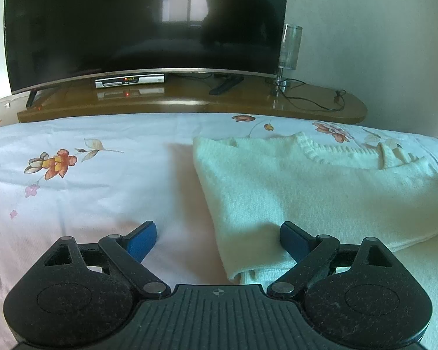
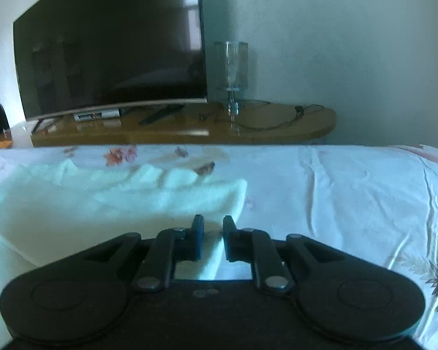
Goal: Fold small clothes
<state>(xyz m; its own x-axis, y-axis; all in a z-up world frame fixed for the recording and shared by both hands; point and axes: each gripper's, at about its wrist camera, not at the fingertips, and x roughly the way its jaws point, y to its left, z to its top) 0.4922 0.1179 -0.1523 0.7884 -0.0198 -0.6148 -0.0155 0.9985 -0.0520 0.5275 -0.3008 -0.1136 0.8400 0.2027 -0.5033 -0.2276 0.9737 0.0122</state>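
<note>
A cream knitted sweater (image 1: 306, 186) lies flat on the floral bedsheet (image 1: 81, 192), its ribbed neckline toward the far edge. My left gripper (image 1: 217, 240) is open wide, low over the sweater's near left corner; its right finger is above the knit and its left finger above the sheet. In the right wrist view the sweater (image 2: 108, 201) fills the left half. My right gripper (image 2: 213, 240) sits at the sweater's right edge with its jaws nearly closed and a fold of the knit between them.
A large dark TV (image 1: 149, 26) stands on a wooden console (image 1: 189, 102) beyond the bed, with a set-top box (image 1: 130, 81), a tall glass lamp (image 1: 289, 49) and cables (image 1: 315, 99). The bedsheet (image 2: 350, 192) extends right of the sweater.
</note>
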